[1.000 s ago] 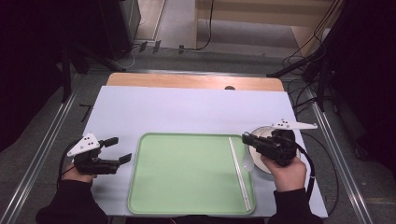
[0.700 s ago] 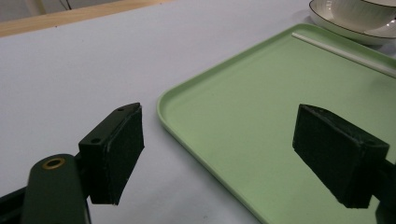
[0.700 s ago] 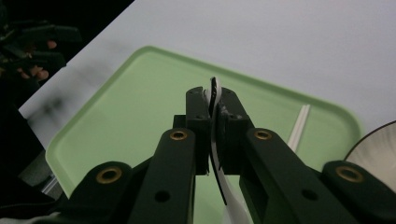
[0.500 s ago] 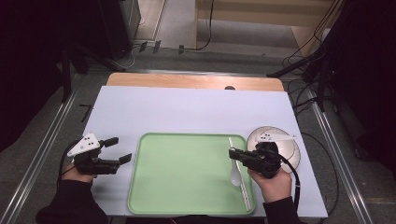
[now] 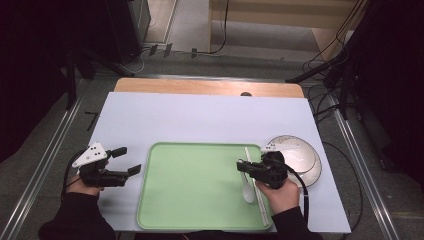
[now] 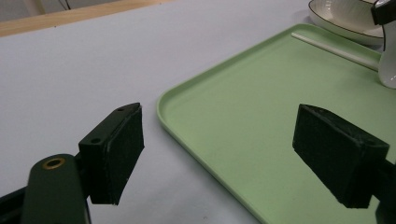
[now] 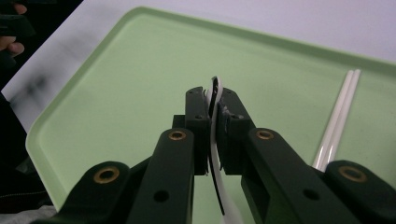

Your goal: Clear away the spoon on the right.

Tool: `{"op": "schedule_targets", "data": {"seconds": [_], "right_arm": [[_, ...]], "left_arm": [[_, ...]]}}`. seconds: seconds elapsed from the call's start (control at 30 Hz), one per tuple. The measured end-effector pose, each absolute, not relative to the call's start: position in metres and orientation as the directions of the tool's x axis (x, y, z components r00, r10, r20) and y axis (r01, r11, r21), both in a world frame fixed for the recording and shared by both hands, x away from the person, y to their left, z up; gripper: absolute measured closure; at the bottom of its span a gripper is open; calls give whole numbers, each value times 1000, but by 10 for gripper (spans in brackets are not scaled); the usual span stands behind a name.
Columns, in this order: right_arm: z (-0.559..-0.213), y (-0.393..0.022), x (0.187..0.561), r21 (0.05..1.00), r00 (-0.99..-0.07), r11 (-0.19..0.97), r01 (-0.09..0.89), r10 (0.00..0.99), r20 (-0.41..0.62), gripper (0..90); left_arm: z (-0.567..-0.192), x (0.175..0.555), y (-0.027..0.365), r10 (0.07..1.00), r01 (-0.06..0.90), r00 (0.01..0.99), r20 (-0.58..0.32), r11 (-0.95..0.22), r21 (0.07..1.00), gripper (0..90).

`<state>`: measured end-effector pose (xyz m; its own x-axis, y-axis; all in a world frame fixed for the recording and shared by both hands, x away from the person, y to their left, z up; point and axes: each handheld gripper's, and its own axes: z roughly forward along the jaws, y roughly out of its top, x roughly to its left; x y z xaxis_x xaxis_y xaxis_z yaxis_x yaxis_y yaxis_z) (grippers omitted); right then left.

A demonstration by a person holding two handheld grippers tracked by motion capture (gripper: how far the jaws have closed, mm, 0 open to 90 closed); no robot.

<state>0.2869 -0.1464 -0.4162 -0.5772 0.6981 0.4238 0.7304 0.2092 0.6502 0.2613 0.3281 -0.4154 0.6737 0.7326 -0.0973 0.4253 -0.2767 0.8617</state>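
Right gripper view: right gripper [image 7: 214, 100] pinches white spoon [image 7: 215, 140] edge-on over the tray's [image 5: 165, 200] right edge; thin hold may twist loose; left gripper [image 5: 127, 161] released.

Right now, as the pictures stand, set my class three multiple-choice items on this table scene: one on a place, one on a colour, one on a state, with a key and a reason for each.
1. Where do the white chopsticks lie?
A. On the tray, along its right rim
B. In the bowl
C. On the floor

2. What colour is the tray?
A. Red
B. Light green
C. Black

3. How does the right gripper stand?
A. Wide open, nothing in it
B. Shut on the bowl's rim
C. Shut on a white spoon

Key:
1 A: the high view shows the pair lying inside the tray's right edge, apart from the bowl.
2 B: all three views show its light green surface.
3 C: the right gripper view shows the spoon pressed between the pads, while the left gripper stands open beside the tray.
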Motion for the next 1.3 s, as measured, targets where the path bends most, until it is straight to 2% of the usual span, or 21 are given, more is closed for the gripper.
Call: {"op": "schedule_targets", "data": {"seconds": [0.5, 1.3], "right_arm": [[-441, -137, 309, 599, -543, 222, 769, 722, 430, 824], [-466, -125, 319, 563, -545, 288, 774, 756, 362, 774]], "left_arm": [[-416, 262, 328, 732, 426, 674, -98, -277, 861, 166], [-416, 262, 328, 731, 426, 675, -98, -277, 861, 166]]}}
